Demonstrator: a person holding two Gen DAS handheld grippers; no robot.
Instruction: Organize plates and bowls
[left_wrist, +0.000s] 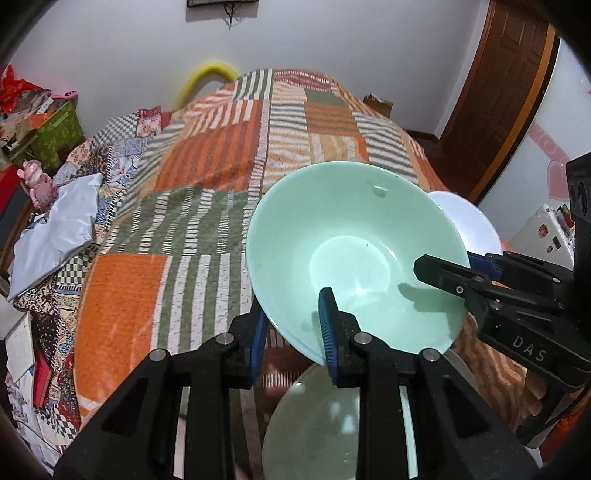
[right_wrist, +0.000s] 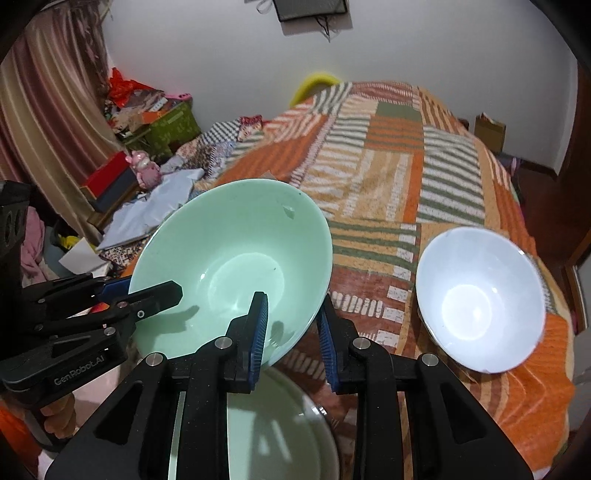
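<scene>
A pale green bowl (left_wrist: 351, 236) (right_wrist: 236, 243) hangs tilted above the bed, gripped by both grippers at its near rim. My left gripper (left_wrist: 293, 306) is shut on the rim, one pad inside the bowl and one outside; in the right wrist view it (right_wrist: 153, 286) enters from the left. My right gripper (right_wrist: 291, 301) is shut on the same rim further round and appears at the right (left_wrist: 443, 258) in the left wrist view. A white bowl (right_wrist: 480, 295) (left_wrist: 465, 218) rests on the blanket to the right. Directly under the grippers lies another pale green dish (left_wrist: 325, 424) (right_wrist: 266, 428).
An orange, green and white patchwork blanket (left_wrist: 207, 177) (right_wrist: 399, 177) covers the bed. Boxes, a pink toy (right_wrist: 146, 168) and crumpled grey sheets (left_wrist: 62, 229) crowd the left side. A brown door (left_wrist: 502, 92) stands at the far right. A metal rim (right_wrist: 322, 410) shows beside the lower dish.
</scene>
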